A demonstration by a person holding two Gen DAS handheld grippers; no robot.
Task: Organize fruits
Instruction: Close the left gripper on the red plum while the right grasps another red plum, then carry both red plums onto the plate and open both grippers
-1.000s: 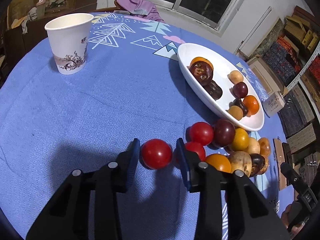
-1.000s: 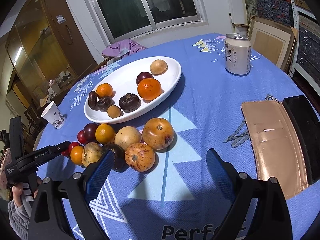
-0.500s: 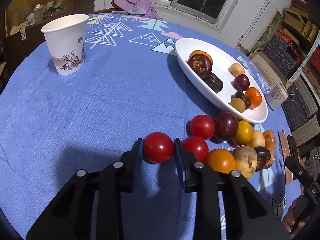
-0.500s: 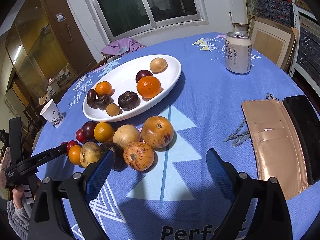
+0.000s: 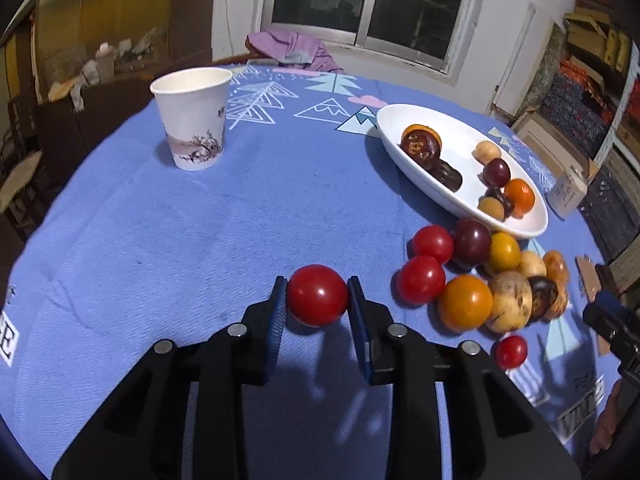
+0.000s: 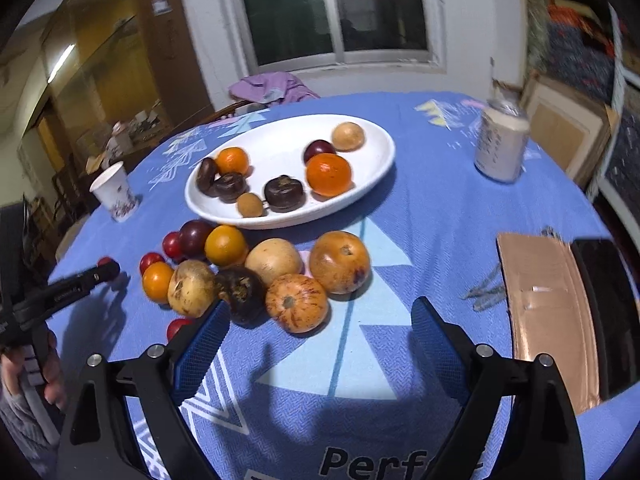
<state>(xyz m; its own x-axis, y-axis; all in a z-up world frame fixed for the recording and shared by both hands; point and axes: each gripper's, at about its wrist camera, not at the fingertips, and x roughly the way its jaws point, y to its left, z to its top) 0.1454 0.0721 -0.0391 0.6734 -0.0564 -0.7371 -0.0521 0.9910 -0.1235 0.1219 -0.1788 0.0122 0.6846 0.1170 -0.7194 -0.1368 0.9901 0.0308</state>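
Observation:
My left gripper (image 5: 317,296) is shut on a red tomato (image 5: 317,295) and holds it a little above the blue tablecloth, left of the fruit pile. The pile (image 5: 480,276) of red, purple, orange and brown fruits lies beside a white oval plate (image 5: 392,128) that holds several fruits. A small red tomato (image 5: 511,352) lies apart, nearer me. In the right wrist view my right gripper (image 6: 320,320) is open and empty, just in front of the pile (image 6: 264,272) and the plate (image 6: 376,148). The left gripper (image 6: 105,271) shows at the left there, with the tomato mostly hidden.
A paper cup (image 5: 192,118) stands at the back left of the table. A drink can (image 6: 502,146) stands at the right. A tan wallet (image 6: 548,312) and a black phone (image 6: 604,304) lie at the right edge, keys (image 6: 486,292) beside them.
My left gripper closed on the red tomato and lifted it away from the pile, to the left. The right gripper moved slightly closer to the pile and stayed open.

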